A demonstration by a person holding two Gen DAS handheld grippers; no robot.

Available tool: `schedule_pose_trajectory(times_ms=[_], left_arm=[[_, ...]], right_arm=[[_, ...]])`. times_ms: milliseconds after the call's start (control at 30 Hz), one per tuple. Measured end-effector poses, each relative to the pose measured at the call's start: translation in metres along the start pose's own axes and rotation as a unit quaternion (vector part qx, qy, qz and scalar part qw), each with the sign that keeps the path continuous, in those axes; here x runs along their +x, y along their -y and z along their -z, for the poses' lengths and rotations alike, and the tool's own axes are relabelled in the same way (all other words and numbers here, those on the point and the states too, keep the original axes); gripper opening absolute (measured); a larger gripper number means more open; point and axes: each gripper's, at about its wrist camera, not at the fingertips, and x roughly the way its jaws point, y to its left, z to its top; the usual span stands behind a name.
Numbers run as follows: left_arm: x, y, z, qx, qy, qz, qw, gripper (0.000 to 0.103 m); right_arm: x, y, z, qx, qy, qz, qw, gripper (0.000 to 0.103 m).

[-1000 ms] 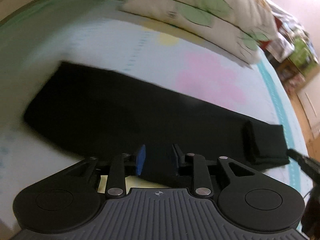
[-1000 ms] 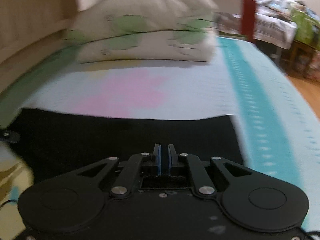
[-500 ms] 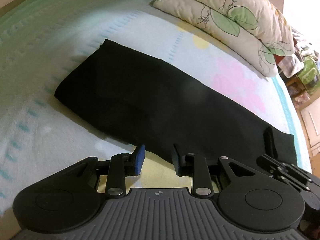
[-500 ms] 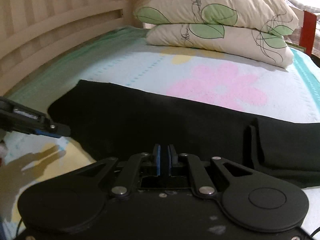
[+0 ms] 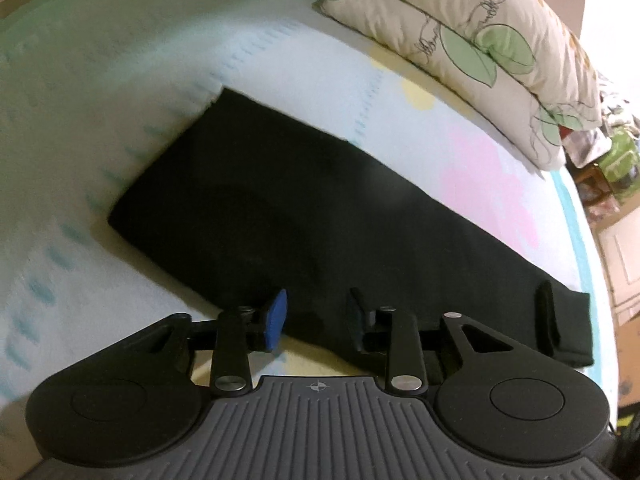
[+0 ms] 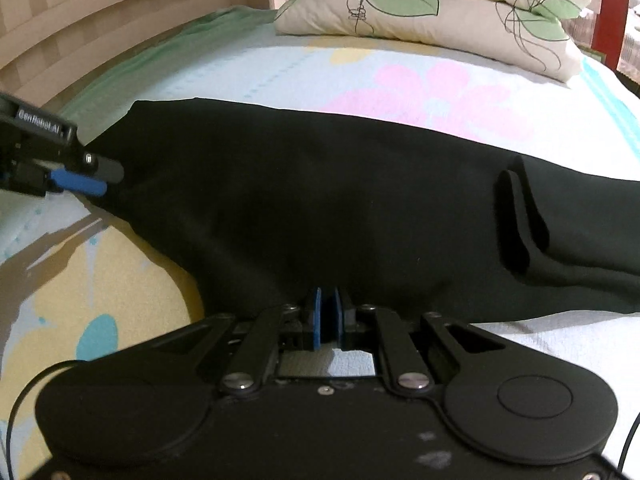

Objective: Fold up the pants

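Note:
Black pants (image 5: 304, 208) lie flat on the bed as one long band, legs stacked, with a small fold near the right end (image 5: 546, 316). They also fill the middle of the right wrist view (image 6: 340, 200). My left gripper (image 5: 316, 314) is open, its fingers just over the near edge of the pants. It shows at the left of the right wrist view (image 6: 92, 178). My right gripper (image 6: 328, 308) is shut at the near edge of the pants; whether cloth sits between the pads cannot be told.
The bed sheet (image 5: 120, 80) is pale with pink and yellow flowers. Two leaf-print pillows (image 6: 420, 4) are stacked at the head. A wooden bed frame (image 6: 80, 28) runs along the left. Clutter stands beyond the bed's right side (image 5: 612, 160).
Both grippers have moved closer to the pants' near edge. The left gripper stays open, the right stays shut. The pants have not moved.

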Motion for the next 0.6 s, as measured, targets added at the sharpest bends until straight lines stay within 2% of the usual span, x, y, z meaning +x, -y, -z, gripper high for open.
schedule_pose_trajectory(times_ms=[133, 267, 467, 533, 600], left_arm=[[-0.001, 0.006, -0.013, 0.016, -0.002, -0.026, 0.9995, 0.041], [0.002, 0.007, -0.016, 0.035, -0.007, -0.066, 0.9972, 0.044], [0.011, 0.009, -0.010, 0.075, -0.017, -0.134, 0.9881, 0.044], [0.016, 0.012, -0.007, 0.089, -0.020, -0.152, 0.9841, 0.047], [0.020, 0.018, -0.004, 0.108, -0.020, -0.165, 0.9802, 0.058]], right_arm=[[0.002, 0.003, -0.001, 0.007, -0.002, -0.006, 1.000, 0.010], [0.006, 0.004, -0.007, 0.005, -0.004, -0.005, 1.000, 0.010], [0.005, 0.006, -0.008, 0.007, -0.005, -0.009, 1.000, 0.010], [0.005, 0.005, -0.008, 0.006, -0.005, -0.009, 1.000, 0.010], [0.005, 0.006, -0.008, 0.006, -0.006, -0.010, 1.000, 0.010]])
